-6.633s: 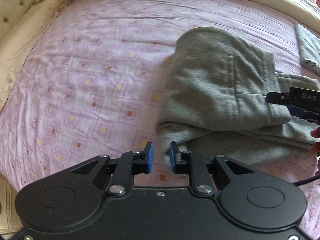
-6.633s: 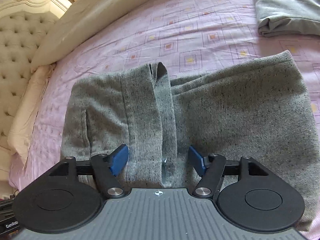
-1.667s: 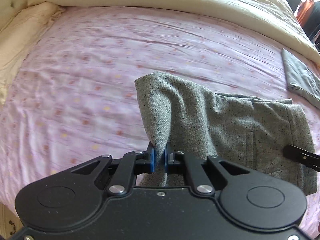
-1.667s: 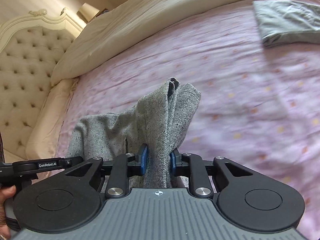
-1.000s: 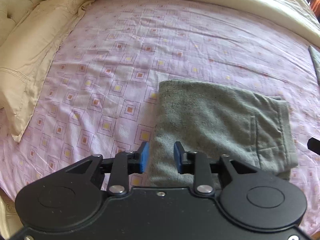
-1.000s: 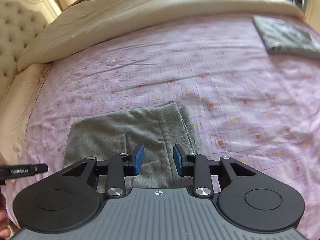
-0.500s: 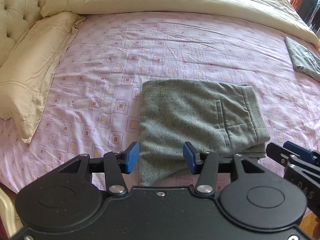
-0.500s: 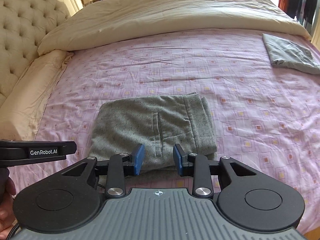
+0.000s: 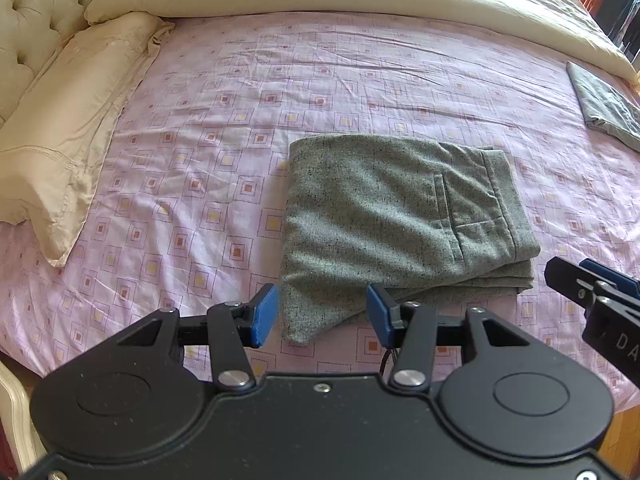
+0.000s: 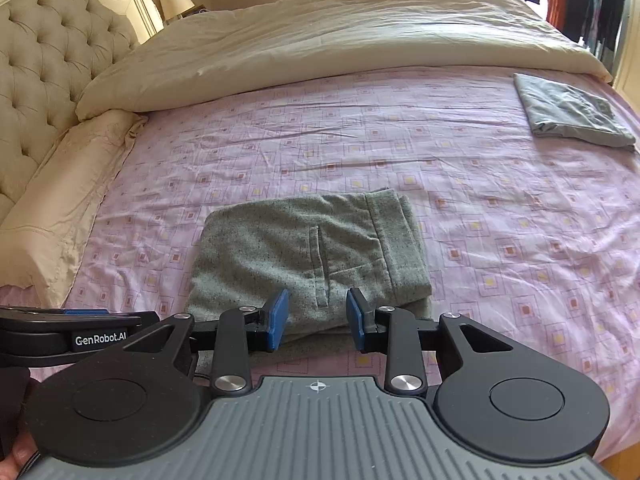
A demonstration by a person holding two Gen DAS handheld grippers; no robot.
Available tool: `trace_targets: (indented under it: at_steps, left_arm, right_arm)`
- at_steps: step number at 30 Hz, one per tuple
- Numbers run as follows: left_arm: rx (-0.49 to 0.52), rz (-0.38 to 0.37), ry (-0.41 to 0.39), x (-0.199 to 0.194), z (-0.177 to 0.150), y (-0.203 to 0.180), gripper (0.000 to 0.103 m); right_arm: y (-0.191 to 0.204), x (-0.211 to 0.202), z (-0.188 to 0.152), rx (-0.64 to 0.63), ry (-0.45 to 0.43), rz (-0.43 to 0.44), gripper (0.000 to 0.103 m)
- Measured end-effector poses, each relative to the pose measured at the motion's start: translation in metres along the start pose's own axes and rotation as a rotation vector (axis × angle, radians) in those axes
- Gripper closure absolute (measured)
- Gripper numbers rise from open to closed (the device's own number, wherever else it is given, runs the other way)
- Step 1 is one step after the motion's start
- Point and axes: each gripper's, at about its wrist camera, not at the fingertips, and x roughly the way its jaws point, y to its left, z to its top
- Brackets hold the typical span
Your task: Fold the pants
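- Lying flat, the grey flecked woolly pants (image 9: 404,220) form a folded rectangle on the pink patterned sheet (image 9: 320,80).
- Left gripper (image 9: 322,314) and right gripper (image 10: 315,320) both spread wide, empty, clear of cloth.

pants (image 9: 400,216): 1 | folded grey cloth (image 10: 572,116): 1 | pillow (image 9: 68,120): 1 | grippers: 2

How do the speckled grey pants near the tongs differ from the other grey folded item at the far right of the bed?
The speckled grey pants are coarse and flecked, showing a pocket slit; the plain grey folded item looks smooth and thin. The pants lie near the bed's front edge; the other item lies farther back, near the cream duvet. Both are folded flat on the pink sheet.
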Motion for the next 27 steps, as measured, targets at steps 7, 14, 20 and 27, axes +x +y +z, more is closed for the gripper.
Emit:
trace_targets:
  at_steps: [7, 14, 20, 27]
  left_arm:
    - [0.000, 0.001, 0.004, -0.0014, -0.0026, -0.0009, 0.047]
    - [0.000, -0.001, 0.008, -0.0015, -0.0055, 0.0012, 0.047]
    - [0.012, 0.007, 0.008, -0.0007, -0.0042, 0.0002, 0.047]
    - [0.009, 0.007, 0.007, -0.0003, -0.0037, -0.0004, 0.047]
  right_arm:
    - [0.0030, -0.0043, -0.0030, -0.002, -0.007, 0.004, 0.071]
    - [0.0045, -0.0046, -0.0032, -0.002, -0.007, 0.004, 0.071]
    - [0.0066, -0.0035, -0.0028, -0.001, -0.002, 0.004, 0.071]
    - [0.0067, -0.0025, -0.0018, -0.006, 0.001, 0.012, 0.071]
